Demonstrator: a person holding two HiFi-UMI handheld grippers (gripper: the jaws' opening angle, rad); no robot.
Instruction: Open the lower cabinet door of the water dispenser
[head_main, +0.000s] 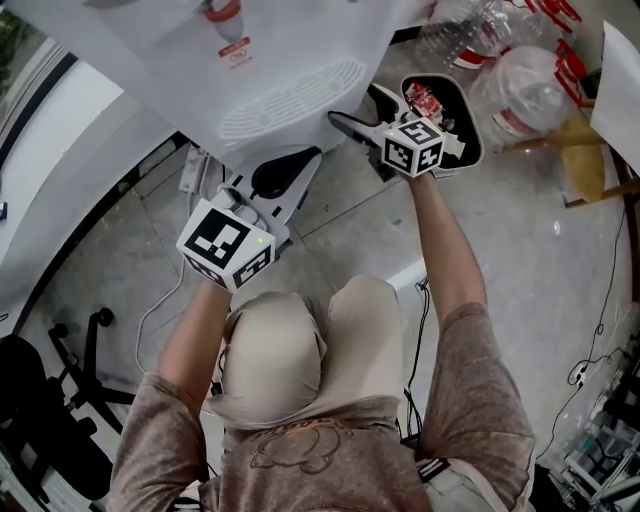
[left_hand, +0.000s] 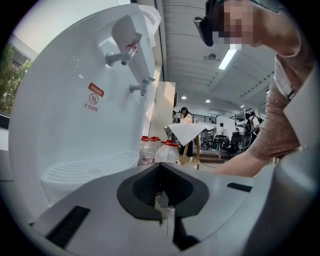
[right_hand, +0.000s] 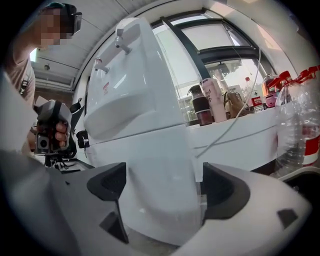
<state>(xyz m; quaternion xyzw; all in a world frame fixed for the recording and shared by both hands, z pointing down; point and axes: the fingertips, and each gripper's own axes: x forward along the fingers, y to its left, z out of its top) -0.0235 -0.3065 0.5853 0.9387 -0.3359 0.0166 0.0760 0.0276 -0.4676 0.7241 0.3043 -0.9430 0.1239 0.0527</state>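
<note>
Cabinet door between parted jaws, right tool

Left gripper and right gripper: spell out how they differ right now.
Jaws: the left gripper has its jaws shut on nothing. The right gripper has them wide apart, with the lower door of the dispenser in the gap; contact is unclear.
Position: in the head view the left gripper is held further back, in front of the dispenser, while the right gripper reaches further, to its side.
Shared: both are grey with black pads and carry a marker cube.
</note>
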